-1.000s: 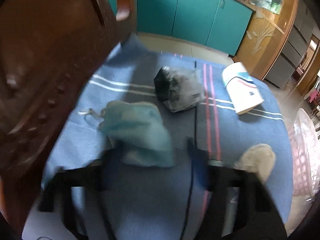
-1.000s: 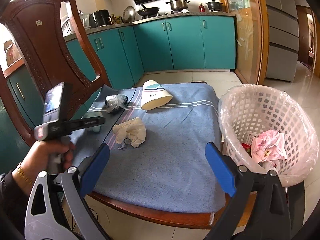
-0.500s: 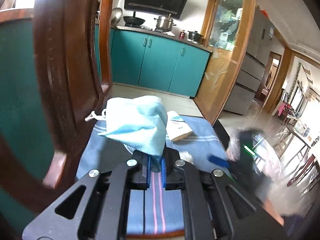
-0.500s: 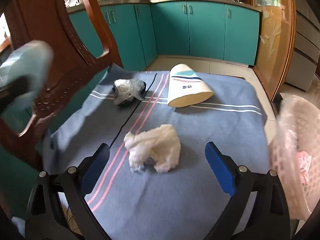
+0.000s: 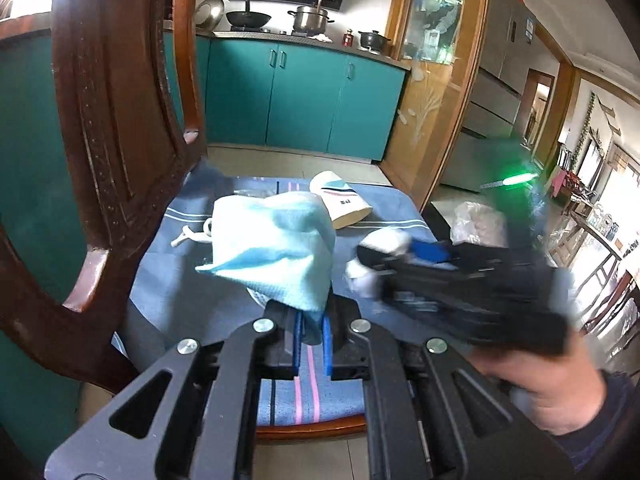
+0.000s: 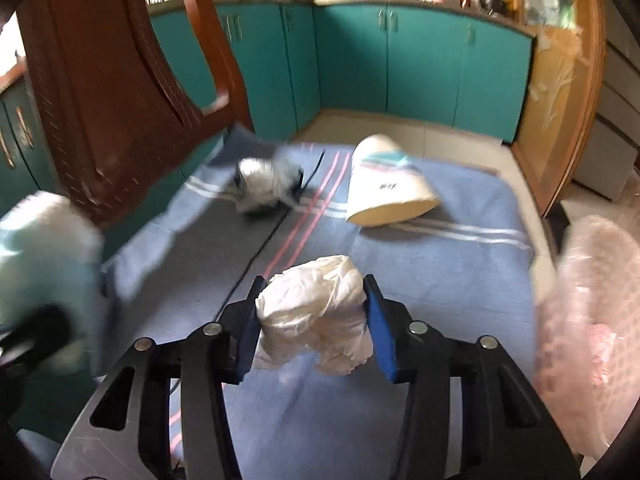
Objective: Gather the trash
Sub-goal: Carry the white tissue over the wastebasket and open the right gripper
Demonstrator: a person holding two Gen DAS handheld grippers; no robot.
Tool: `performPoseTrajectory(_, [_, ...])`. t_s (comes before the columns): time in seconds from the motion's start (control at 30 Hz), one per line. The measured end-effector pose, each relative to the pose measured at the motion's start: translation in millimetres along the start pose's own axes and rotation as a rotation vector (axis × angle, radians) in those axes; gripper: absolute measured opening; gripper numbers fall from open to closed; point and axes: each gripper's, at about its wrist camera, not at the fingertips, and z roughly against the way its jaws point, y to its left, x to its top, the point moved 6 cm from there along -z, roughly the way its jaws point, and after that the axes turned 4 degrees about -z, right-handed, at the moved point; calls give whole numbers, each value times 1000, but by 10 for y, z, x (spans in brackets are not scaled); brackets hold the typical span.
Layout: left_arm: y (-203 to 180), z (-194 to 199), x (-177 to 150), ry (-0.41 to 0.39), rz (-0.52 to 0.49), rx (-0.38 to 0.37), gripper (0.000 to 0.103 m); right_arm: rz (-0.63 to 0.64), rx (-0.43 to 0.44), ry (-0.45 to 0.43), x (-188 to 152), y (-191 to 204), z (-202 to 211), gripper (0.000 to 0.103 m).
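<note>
My left gripper [image 5: 311,320] is shut on a light blue face mask [image 5: 276,248], held up above the blue cloth [image 5: 192,280]. In the right wrist view that mask [image 6: 44,248] is a blur at the left edge. My right gripper [image 6: 313,284] is low over the cloth, its jaws closing on a crumpled white tissue [image 6: 316,312]. Both blue pads [image 6: 378,328] touch the tissue's sides. A tipped paper cup [image 6: 384,192] and a wad of black and clear plastic [image 6: 268,188] lie further back on the cloth.
A carved wooden chair back [image 6: 120,100] rises at the left, close to my left gripper. A pale pink plastic basket [image 6: 592,320] stands at the right, blurred. Teal cabinets [image 6: 420,68] and tiled floor lie beyond the cloth's far edge.
My right gripper moved forward over the tissue and its jaws came in against it. My left gripper shut on the mask, lifted it off the cloth and has since shifted slightly.
</note>
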Motion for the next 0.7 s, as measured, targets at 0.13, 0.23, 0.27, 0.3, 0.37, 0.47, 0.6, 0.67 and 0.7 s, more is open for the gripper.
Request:
performPoseTrajectory(0.13, [-37,6,-9,8,-13,-11,9,-27,-5,-97,-32,-96,580,48])
performPoseTrajectory(0.23, [-95,3,-6,8,-26,-19,9,-63,-23,-158,-170,-199,900,48])
performPoseTrajectory(0.27, [-93,16,-24,9,-29,-21,9,-72,-25,-164,-207,-217,938,48])
performPoseTrajectory(0.3, [-116,-1,-25,12,-32,-24,9,-82,-24,-168,-235,-242,964,48])
performPoseTrajectory(0.37, [-143,-24,-47,22,-39,-24,9,-92,-24,-162,-281,-285,970,48])
performPoseTrajectory(0.47, [-149,-45,-53,30,-41,-23,9,-92,-21,-150,-289,-310,913,48])
performPoseTrajectory(0.6, [-148,-56,-61,38,-38,-19,9,-94,-20,-143,-298,-313,893,48])
performPoseTrajectory(0.67, [-152,-70,-67,41,-41,-17,9,-85,-19,-141,-302,-300,893,48])
performPoseTrajectory(0.7, [-150,-73,-70,42,-42,-15,9,-85,-18,-139,-307,-300,894,48])
